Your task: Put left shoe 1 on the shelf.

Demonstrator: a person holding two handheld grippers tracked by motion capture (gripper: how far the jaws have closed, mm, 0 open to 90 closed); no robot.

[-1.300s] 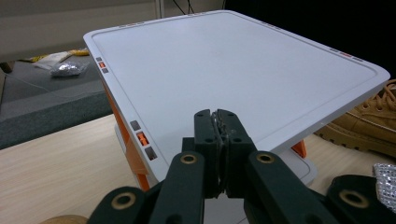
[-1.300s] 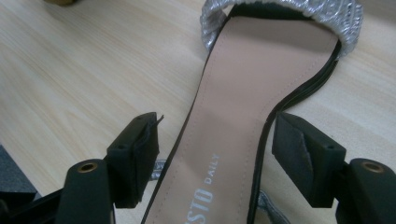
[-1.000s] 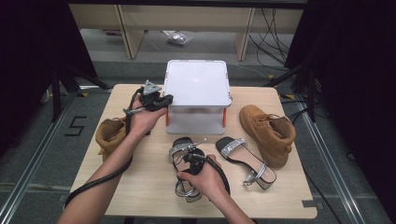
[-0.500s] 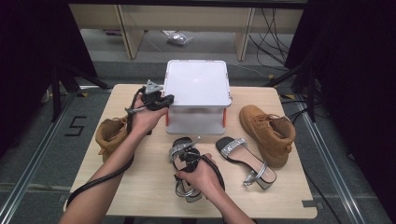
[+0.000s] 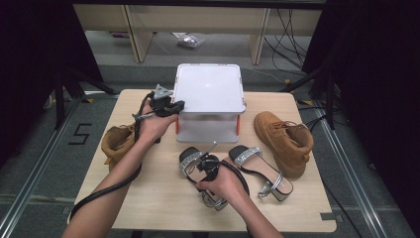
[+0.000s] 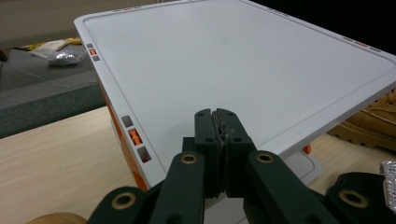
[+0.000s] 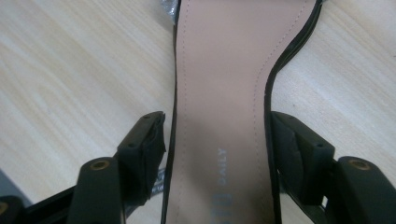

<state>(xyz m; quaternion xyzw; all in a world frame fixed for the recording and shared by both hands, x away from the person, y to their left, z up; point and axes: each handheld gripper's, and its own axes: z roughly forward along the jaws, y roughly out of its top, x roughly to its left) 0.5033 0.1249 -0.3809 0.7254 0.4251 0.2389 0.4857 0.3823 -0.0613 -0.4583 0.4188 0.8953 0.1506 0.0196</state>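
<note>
A black sandal with a silver strap [image 5: 190,159] lies on the table in front of the white box [image 5: 210,89]. My right gripper [image 5: 205,166] straddles its beige insole [image 7: 219,70]. The right gripper's jaws [image 7: 217,130] have just been closing and stand close to the sole's two edges, with no firm press that I can see. My left gripper [image 5: 176,105] is shut and empty at the box's front left corner. In the left gripper view, the left gripper [image 6: 219,116] has its closed tips just above the edge of the box lid [image 6: 233,60].
A matching sandal [image 5: 257,166] lies to the right of the first. One tan boot [image 5: 285,136] stands at the right of the table, another [image 5: 116,141] at the left under my left forearm. Bare wood [image 5: 148,198] shows at the front left.
Nothing has visibly moved apart from a slight shift of the right hand over the sandal.
</note>
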